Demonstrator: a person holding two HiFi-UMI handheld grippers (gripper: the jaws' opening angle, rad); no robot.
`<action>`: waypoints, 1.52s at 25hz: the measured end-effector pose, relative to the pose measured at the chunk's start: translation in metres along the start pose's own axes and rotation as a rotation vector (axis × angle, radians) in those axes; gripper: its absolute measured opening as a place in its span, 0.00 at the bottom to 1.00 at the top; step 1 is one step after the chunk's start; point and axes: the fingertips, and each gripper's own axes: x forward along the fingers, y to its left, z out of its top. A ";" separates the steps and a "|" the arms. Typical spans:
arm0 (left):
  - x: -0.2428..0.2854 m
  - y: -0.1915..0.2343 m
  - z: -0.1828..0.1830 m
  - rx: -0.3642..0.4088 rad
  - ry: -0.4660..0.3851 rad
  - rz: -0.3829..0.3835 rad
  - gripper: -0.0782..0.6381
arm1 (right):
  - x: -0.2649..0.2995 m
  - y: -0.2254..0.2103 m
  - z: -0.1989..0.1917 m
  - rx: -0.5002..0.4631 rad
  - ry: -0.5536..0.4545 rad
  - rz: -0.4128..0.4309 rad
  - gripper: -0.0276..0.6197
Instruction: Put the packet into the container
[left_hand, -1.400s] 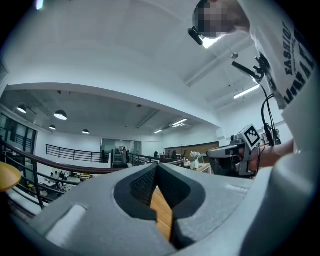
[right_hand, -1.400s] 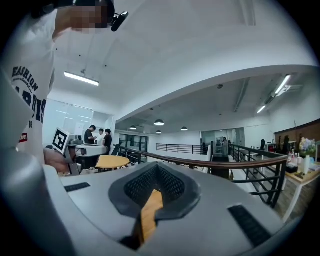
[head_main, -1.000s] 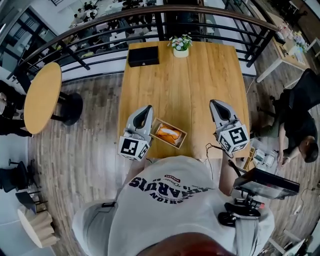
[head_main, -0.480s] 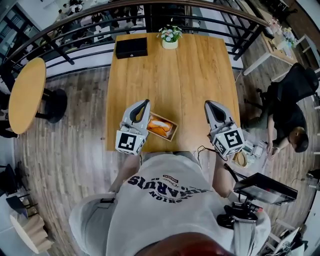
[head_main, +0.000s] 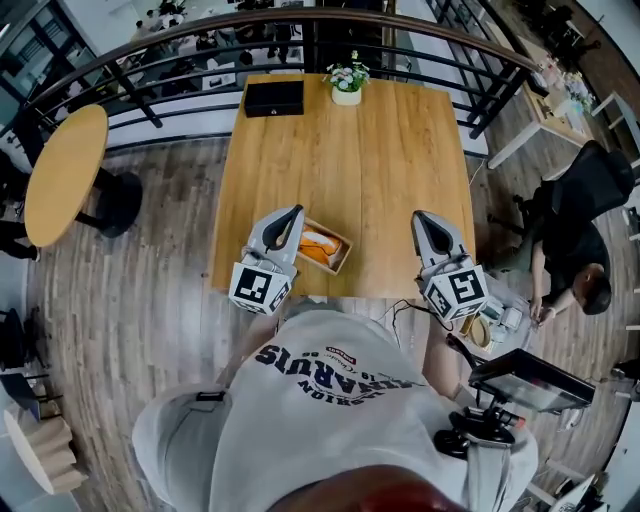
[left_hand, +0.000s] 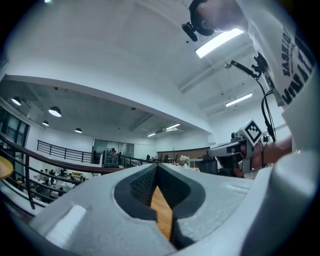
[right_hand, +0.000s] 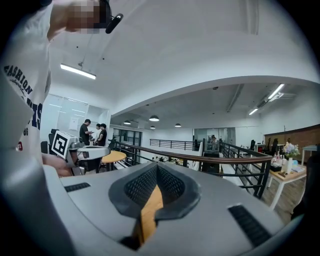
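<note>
Grippers come first, both at the near edge of the table (head_main: 350, 160) and pointing level across it. Left gripper (head_main: 293, 213): jaws pressed together, nothing between them, only a strip of bare wood showing through the slit in its own view. Right gripper (head_main: 421, 216) is the same, closed tight and empty, well apart from the left one toward the near right corner.

Just right of the left gripper's tip lies the container (head_main: 343, 256), a shallow wooden tray set at an angle. The packet (head_main: 318, 244) lies inside it — orange, flat on the tray floor, not touched by either gripper. Judged from that, the placing looks done.

Handling guess: the packet looks like a light, soft film pouch, likely crinkly and a bit slippery. It should give under the pads rather than resist. Best hold would be a pinch on an end seam or across the narrow middle, with gentle pressure.

Far edge of the table has a black box (head_main: 274, 97) on the left and a small flower pot (head_main: 347, 84) beside it, with the railing (head_main: 180, 45) beyond.
</note>
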 end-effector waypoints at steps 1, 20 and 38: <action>-0.005 -0.009 0.002 -0.002 -0.002 0.007 0.11 | -0.010 0.001 0.000 0.002 -0.006 0.001 0.05; -0.104 -0.267 0.016 0.010 0.026 -0.036 0.11 | -0.294 0.043 -0.039 0.070 -0.041 -0.029 0.05; -0.227 -0.337 0.033 0.012 0.049 -0.043 0.11 | -0.372 0.131 -0.059 0.069 0.005 -0.031 0.05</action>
